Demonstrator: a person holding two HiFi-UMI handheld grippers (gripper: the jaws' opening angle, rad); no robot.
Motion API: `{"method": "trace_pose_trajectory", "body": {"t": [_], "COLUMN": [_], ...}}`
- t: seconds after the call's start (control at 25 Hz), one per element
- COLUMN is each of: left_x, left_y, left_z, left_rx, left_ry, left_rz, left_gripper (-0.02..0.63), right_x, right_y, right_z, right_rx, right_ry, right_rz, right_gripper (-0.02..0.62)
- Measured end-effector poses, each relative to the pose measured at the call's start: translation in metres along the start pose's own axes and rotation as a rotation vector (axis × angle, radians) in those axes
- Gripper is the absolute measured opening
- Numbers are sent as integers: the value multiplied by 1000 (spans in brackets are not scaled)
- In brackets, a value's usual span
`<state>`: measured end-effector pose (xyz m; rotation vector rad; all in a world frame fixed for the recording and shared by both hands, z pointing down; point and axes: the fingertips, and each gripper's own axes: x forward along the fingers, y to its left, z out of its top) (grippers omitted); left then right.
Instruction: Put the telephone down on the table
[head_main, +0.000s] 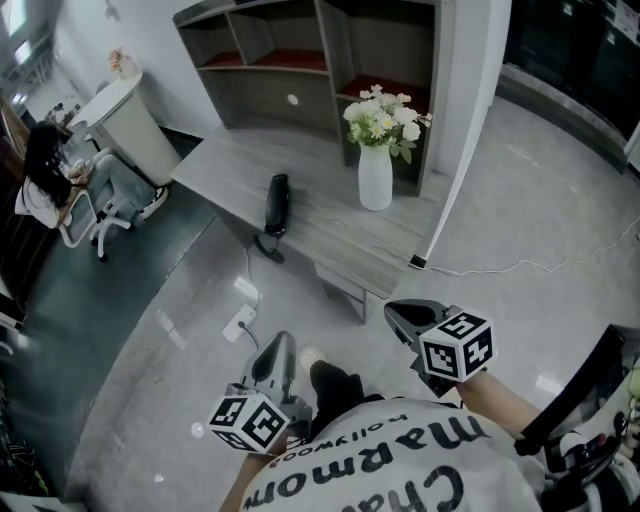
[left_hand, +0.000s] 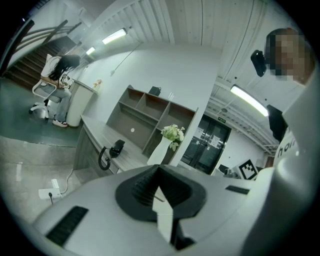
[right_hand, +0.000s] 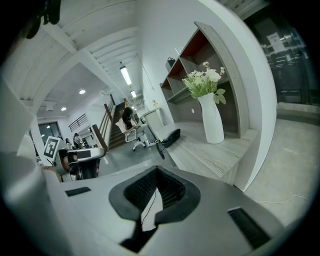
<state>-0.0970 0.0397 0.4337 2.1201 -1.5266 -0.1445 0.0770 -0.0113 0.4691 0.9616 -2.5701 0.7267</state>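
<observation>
Bare tabletop (head_main: 320, 215) between telephone (head_main: 277, 205) and vase (head_main: 375, 178); shelf unit (head_main: 300, 60) blocks behind, pillar (head_main: 465, 120) bounds right.

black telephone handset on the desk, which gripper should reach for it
Right, narrowly: the right gripper view has the black telephone handset dead ahead of the right gripper; the left gripper aims at the white vase.

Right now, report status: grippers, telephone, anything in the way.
Left gripper shut, empty; right gripper shut, empty. Telephone lying on the table, cord hanging off the edge. Nothing blocking; vase of flowers stands apart from it.
</observation>
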Motion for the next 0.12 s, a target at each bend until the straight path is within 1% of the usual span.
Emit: {"method": "trace_pose_trajectory", "body": {"t": [0.12], "left_x": [0], "left_y": [2], "left_z": [2], "left_rx": [-6], "left_ry": [-3], "left_rz": [7], "left_gripper": [9], "right_x": [4], "right_y": [1], "right_z": [2], "right_rx": [-1], "right_ry": [2], "right_rz": [5], "right_gripper": [11]}}
